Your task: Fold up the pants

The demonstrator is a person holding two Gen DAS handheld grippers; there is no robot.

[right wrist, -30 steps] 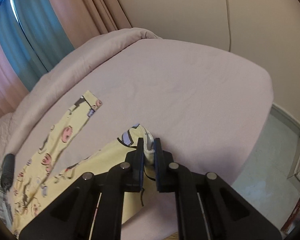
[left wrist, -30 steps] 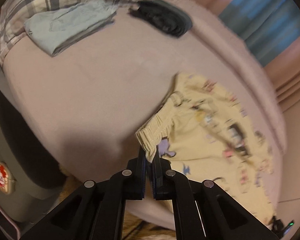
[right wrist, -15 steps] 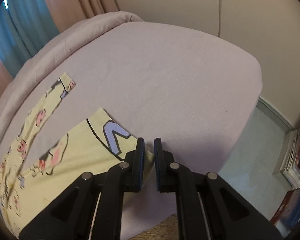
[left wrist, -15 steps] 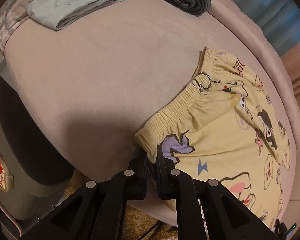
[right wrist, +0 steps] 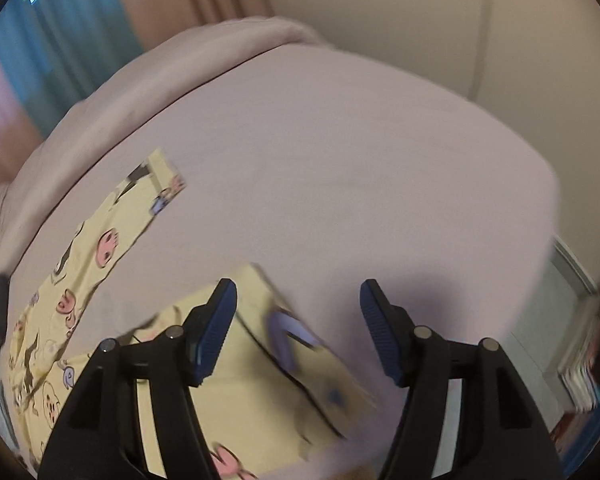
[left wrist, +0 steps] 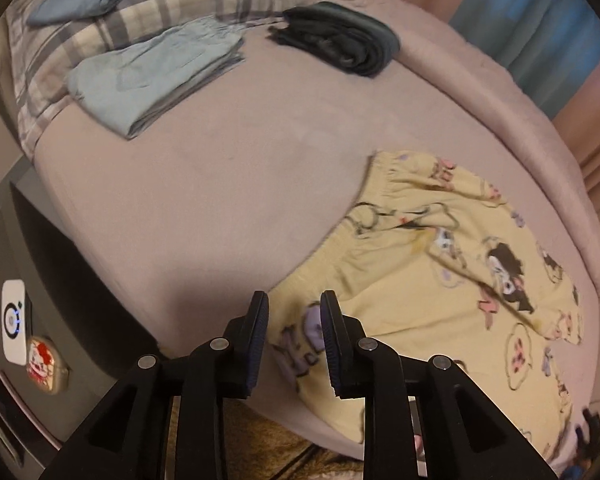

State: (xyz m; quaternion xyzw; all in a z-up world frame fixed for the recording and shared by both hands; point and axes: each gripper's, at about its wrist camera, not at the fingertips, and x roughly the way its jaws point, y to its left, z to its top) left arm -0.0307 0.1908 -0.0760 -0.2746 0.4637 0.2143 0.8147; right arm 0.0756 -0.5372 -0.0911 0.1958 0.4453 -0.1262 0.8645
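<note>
The yellow printed pants (left wrist: 440, 280) are spread flat on the pink bed (left wrist: 228, 200), along its near edge. In the left wrist view the elastic waistband (left wrist: 364, 220) is seen running from the near edge toward the middle of the bed, slightly rumpled. The left gripper (left wrist: 294, 324) is held just over the waistband corner at the near edge, its jaws parted with a narrow gap between the blue pads (left wrist: 260, 332); nothing is clamped, and the cloth lies below and between them.

In the right wrist view the two legs are seen apart: one leg cuff (right wrist: 164, 184) is laid out toward the far edge of the bed, the other cuff (right wrist: 300, 340) is lying at the near edge. The right gripper (right wrist: 298, 300) is released, its jaws spread wide above that near cuff. This part of the picture is blurred, so whether the cuff lies fully flat cannot be told for certain.

Toward the left corner of the bed a plaid pillow (left wrist: 148, 8) is placed, with folded blue garments (left wrist: 152, 76) resting on and beside it. A folded black garment (left wrist: 340, 40) is set near the far edge, just beside the rolled pink blanket (left wrist: 480, 92). Curtains (left wrist: 540, 28) are seen behind the bed. Beyond the right edge of the bed, stacked books (right wrist: 588, 352) are visible on the floor.
</note>
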